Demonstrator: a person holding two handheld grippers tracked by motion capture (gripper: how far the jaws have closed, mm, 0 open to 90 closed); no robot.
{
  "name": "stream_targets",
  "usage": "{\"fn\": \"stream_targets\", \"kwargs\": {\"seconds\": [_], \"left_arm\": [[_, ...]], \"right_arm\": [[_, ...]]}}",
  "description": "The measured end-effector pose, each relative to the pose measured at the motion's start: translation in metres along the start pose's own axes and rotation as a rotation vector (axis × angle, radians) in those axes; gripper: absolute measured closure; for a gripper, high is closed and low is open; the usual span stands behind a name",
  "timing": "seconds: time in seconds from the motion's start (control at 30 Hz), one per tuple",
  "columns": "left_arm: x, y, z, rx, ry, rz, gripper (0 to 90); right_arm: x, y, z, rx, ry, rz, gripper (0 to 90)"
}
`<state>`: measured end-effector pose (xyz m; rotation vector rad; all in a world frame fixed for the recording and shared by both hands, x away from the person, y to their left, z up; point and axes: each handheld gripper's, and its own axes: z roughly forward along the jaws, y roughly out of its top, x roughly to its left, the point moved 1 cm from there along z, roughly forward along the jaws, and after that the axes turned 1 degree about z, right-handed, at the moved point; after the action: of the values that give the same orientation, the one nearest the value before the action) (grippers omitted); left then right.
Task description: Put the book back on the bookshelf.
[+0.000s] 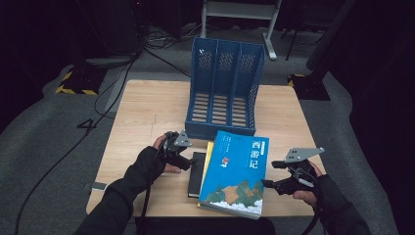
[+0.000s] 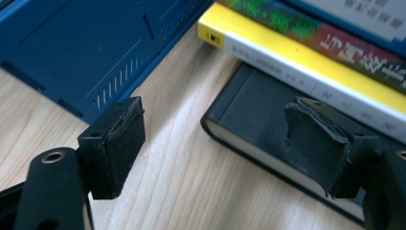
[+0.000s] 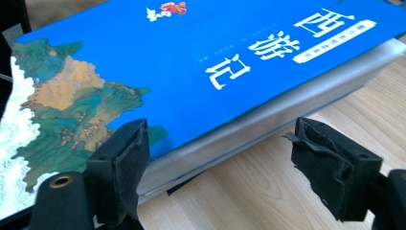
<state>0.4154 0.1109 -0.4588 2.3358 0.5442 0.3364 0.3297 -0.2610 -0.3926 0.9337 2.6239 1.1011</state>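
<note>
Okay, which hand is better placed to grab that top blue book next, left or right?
Probably right. The right gripper stands open at the blue book's free edge. The left gripper faces the black book at the bottom of the stack.

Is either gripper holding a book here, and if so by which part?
Nothing is held. The left gripper is open beside the black book; the right gripper is open at the blue book.

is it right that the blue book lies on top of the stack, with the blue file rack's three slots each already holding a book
Not quite: the blue book does top the stack, but the blue file rack has all three slots empty, as the high view shows.
</note>
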Motion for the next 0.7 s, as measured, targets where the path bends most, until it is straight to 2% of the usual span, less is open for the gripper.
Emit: {"fn": "stream_targets", "kwargs": {"seconds": [0.13,0.23,0.33,0.47,0.57,0.7], "left_arm": [[0.000,0.004,0.002,-0.005,0.004,0.003,22.0],[0.000,0.005,0.003,-0.007,0.003,0.010,22.0],[0.001,0.006,0.004,-0.011,0.003,0.009,22.0],[-0.001,0.007,0.006,-0.011,-0.005,0.009,22.0],[-0.002,0.008,0.008,-0.013,-0.009,0.012,22.0],[-0.002,0.010,0.010,-0.016,-0.016,0.013,22.0]], "right_arm": [[0.003,0.002,0.006,0.035,0.000,-0.001,20.7],[0.002,0.002,0.014,0.064,0.019,0.012,18.4],[-0.001,0.001,0.019,0.084,0.044,0.049,15.5],[-0.004,0.001,0.025,0.092,0.091,0.069,14.0],[-0.004,0.001,0.025,0.086,0.095,0.064,14.1],[-0.002,0.001,0.023,0.073,0.083,0.034,14.4]]}}
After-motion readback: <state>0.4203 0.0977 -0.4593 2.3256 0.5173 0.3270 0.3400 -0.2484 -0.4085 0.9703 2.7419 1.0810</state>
